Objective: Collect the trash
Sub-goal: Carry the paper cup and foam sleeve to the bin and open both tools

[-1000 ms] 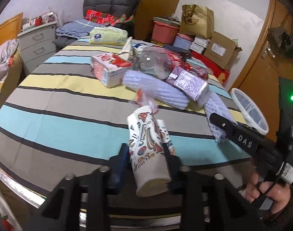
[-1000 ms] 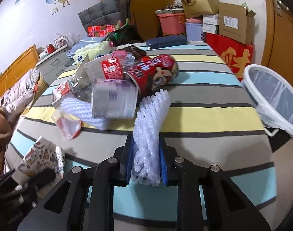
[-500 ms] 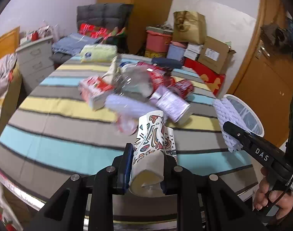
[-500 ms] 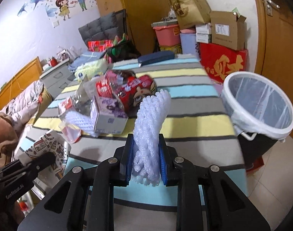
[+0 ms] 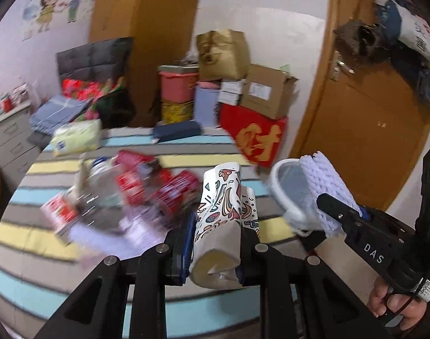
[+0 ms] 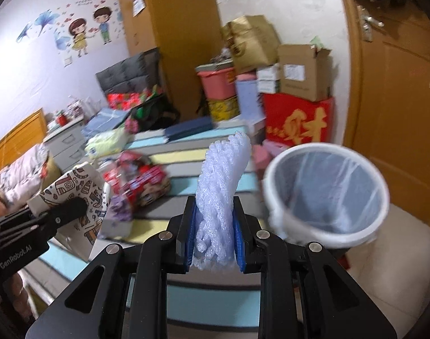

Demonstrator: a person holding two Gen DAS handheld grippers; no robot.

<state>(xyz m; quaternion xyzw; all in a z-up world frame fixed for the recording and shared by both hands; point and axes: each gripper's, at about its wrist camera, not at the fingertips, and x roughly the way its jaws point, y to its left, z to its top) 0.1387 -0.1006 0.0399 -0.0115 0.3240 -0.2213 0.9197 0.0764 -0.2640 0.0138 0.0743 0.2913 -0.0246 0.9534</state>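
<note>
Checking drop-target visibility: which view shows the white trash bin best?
The right wrist view: the white trash bin shows its whole rim and lined inside. In the left wrist view, the foam net in the right gripper hides half.

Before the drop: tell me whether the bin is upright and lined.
Upright and lined. The white bin stands with its round mouth facing up, and a thin translucent bag is folded over its rim. Whether anything lies at the bottom cannot be told.

Left gripper (image 5: 216, 243) clamps the patterned paper cup (image 5: 223, 212); right gripper (image 6: 213, 237) clamps white foam netting (image 6: 220, 186), just left of the bin (image 6: 325, 195).
</note>
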